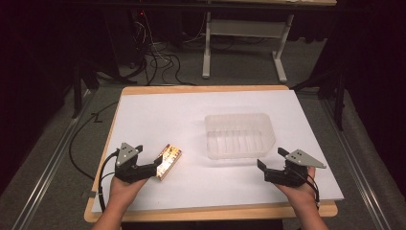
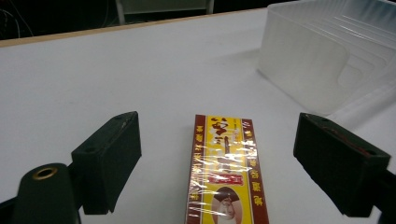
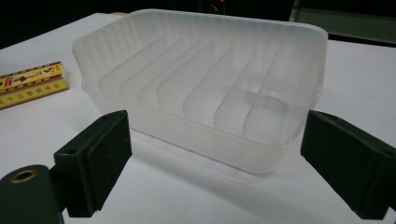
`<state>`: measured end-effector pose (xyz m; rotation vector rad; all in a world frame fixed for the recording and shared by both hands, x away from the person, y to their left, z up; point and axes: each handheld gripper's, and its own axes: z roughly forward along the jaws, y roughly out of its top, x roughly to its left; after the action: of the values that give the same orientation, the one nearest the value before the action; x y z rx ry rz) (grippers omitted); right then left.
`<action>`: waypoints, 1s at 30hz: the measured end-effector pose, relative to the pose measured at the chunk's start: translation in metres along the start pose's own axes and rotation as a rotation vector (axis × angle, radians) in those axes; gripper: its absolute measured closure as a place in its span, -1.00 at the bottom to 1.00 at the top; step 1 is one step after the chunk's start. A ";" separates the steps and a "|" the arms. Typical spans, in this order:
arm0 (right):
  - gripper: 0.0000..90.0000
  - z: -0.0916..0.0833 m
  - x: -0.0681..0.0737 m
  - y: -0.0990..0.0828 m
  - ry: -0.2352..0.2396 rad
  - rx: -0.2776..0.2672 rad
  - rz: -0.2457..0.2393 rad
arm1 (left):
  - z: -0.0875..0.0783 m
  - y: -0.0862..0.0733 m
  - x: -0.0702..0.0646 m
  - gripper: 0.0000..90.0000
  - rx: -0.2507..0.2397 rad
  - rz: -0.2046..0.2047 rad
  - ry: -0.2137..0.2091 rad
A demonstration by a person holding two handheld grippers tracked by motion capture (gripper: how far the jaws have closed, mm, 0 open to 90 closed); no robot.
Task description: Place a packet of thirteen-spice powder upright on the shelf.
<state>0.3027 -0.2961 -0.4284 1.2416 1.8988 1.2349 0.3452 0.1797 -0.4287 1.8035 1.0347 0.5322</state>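
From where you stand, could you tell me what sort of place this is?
Probably a lab recording bench: a white-covered table in a dark room, loose cables on the floor behind it, and a bare desk frame.

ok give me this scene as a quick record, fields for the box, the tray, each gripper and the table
box: yellow and red wrapped box, lying flat on the table, left of the tray
tray: clear plastic tray with upright dividers, nothing in it
left gripper: open, jaws either side of the box, pads not touching it
right gripper: open, holding nothing, aimed at the tray's near wall
table: white top, wooden edge
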 end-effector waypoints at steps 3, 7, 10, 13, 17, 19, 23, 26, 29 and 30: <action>-0.82 0.001 0.000 0.000 0.003 0.000 -0.002 | 0.002 0.001 -0.005 -0.65 0.006 0.021 -0.007; -0.84 0.002 -0.002 0.000 -0.001 0.006 -0.004 | 0.005 0.001 -0.006 -0.66 0.022 0.028 -0.013; -0.86 0.003 -0.002 0.000 0.000 0.011 -0.003 | 0.004 0.000 -0.006 -0.66 0.023 0.031 -0.014; -0.86 0.004 -0.001 0.000 0.003 0.014 -0.010 | 0.002 0.001 -0.006 -0.66 0.018 0.028 -0.012; -0.86 0.004 0.000 -0.002 0.007 0.023 -0.013 | 0.002 0.001 -0.004 -0.66 0.016 0.019 -0.009; -0.86 0.004 0.000 -0.002 0.008 0.025 -0.013 | 0.002 0.001 -0.005 -0.66 0.018 0.018 -0.009; -0.86 0.005 -0.002 -0.005 0.007 0.036 -0.014 | 0.003 0.001 -0.006 -0.66 0.020 0.020 -0.009; -0.88 0.004 -0.004 -0.006 0.007 0.038 -0.004 | 0.004 0.001 -0.008 -0.66 0.027 0.016 -0.015; -0.88 0.000 -0.008 -0.006 -0.016 0.038 0.009 | 0.005 0.001 -0.011 -0.67 0.030 0.010 -0.020; -0.88 -0.001 -0.009 -0.006 -0.020 0.042 0.012 | 0.006 0.001 -0.013 -0.67 0.036 0.010 -0.025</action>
<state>0.3036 -0.3058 -0.4338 1.2840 1.9149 1.1892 0.3425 0.1656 -0.4296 1.8434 1.0247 0.4992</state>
